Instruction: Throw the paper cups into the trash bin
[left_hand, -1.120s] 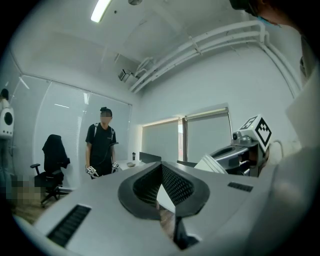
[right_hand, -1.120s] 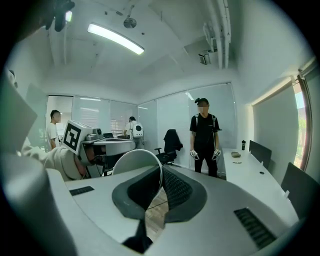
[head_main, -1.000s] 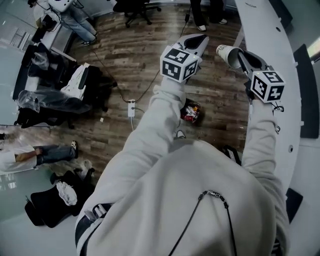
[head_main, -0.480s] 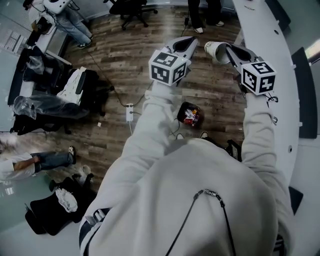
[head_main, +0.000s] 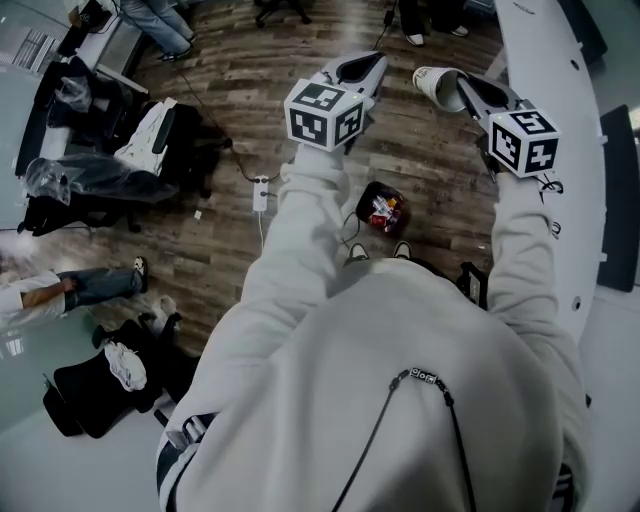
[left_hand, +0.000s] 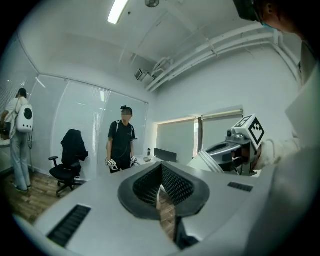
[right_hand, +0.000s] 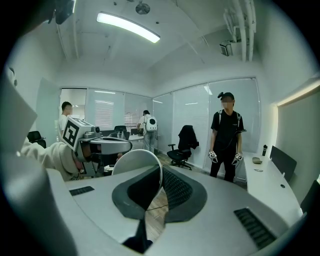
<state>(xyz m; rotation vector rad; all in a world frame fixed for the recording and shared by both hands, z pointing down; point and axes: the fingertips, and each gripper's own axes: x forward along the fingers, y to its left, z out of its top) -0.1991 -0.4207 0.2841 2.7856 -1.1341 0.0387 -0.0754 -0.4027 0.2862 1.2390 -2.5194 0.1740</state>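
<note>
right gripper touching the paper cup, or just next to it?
Touching. The right gripper view shows the right gripper with its pads closed on the paper cup, the cup's wall pinched between them.

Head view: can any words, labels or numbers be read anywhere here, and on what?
No text is readable.
Left marker cube, right marker cube: black-and-white square patterns, no letters.
Paper cup: no print visible.
Wrappers in the trash bin: print too small to read.

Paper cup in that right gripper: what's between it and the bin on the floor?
Nothing: in the head view only bare wooden floor shows between the paper cup and the trash bin.
</note>
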